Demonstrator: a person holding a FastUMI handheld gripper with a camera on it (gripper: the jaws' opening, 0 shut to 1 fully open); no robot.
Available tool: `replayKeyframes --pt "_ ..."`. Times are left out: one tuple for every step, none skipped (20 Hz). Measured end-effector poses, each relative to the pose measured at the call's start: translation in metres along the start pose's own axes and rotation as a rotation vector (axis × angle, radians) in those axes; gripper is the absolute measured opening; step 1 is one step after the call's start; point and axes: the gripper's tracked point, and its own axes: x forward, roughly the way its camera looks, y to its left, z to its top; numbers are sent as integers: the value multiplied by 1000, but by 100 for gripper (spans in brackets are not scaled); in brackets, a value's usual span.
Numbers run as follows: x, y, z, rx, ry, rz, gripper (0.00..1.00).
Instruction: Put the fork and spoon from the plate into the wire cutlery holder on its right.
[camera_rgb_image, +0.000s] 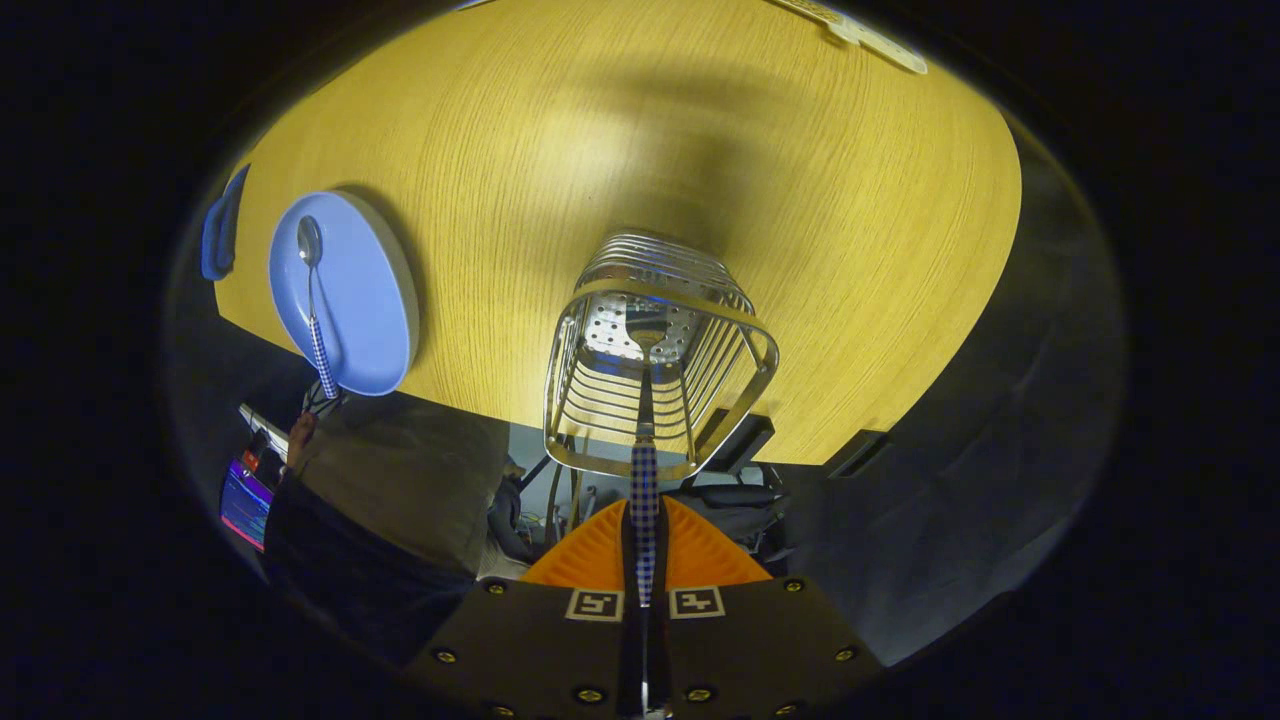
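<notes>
Fork (645, 470) clamped in gripper (645, 560) jaws, tines inside holder (655, 350) rim.

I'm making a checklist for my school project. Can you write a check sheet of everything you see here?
Surface: wooden table, bare around the things.
Job's things: fork, checked handle pinched by the gripper, head lowered into the wire holder; spoon lying on the blue plate, handle poking over the rim.
Clutter: a blue thing beyond the plate; a pale flat thing at the table's far edge.
Gripper: gripper shut on the fork's handle.
Cables: dark cords below the table's edge.
Surroundings: a person's hand beside a lit screen.
</notes>
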Motion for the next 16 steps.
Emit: replayKeyframes --pt "0 -2 -1 6 8 -1 2" --pt "-2 -1 -1 2 12 3 2" --pt "0 -3 -1 1 8 -2 7" --pt "-3 -4 -1 3 -1 -9 7" --pt "-4 -7 0 -3 -11 -18 7" --pt "-6 -8 0 -5 -25 -24 11" --pt "-10 -8 1 -4 -37 -22 11" --pt "-11 -8 -1 -1 -50 -21 11" --pt "-13 -8 0 6 -64 -18 11" --pt "-15 -6 -2 11 -74 -11 11" --pt "-15 -4 -5 15 -81 4 11" --pt "-15 -3 -7 20 -86 18 24" --pt "-17 -4 -7 30 -95 23 27" --pt "-17 -5 -8 40 -106 21 27" --pt "-19 -6 -8 50 -121 24 27" --pt "-20 -6 -10 60 -137 29 27"
